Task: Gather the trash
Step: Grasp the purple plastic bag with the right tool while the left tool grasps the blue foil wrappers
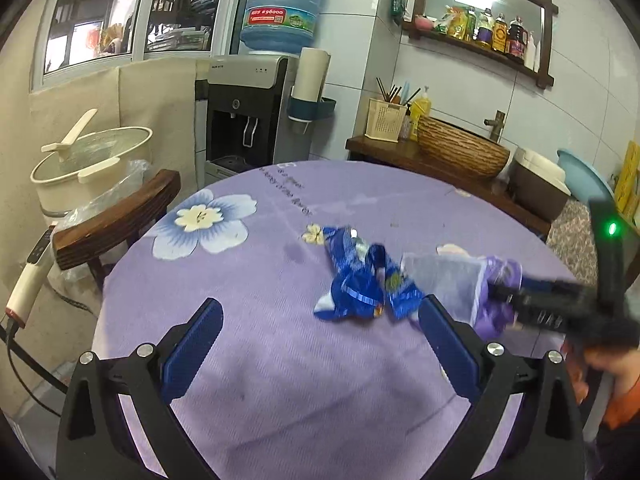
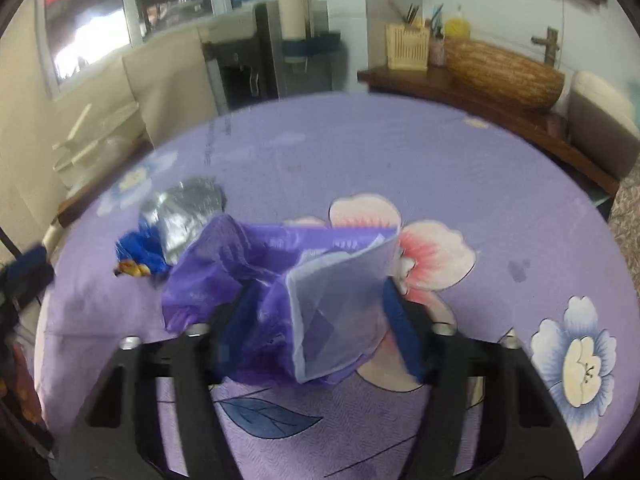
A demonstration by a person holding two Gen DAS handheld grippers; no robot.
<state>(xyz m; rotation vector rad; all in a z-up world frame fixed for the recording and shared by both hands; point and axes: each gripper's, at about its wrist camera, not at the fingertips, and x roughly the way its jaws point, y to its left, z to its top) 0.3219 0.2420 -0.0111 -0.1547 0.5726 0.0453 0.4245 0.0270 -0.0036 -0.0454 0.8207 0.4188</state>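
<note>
1. The left gripper is seen with its blue-padded fingers spread wide and nothing between them.
2. A crumpled blue foil snack wrapper lies on the lilac flowered tablecloth, just ahead of the left fingers and nearer the right-hand one; its long axis runs roughly away from them, slightly slanted.
3. The right gripper is closed on a crumpled purple plastic bag with a translucent sheet; both pads appear pressed against the bundle.
4. The wrapper is judged nearer the left gripper, so a short forward reach to the right should bring it between the fingers.
5. The wrapper's silver inner side is shown only in the right wrist view; the spread left fingers are shown clearly only in the left.
</note>
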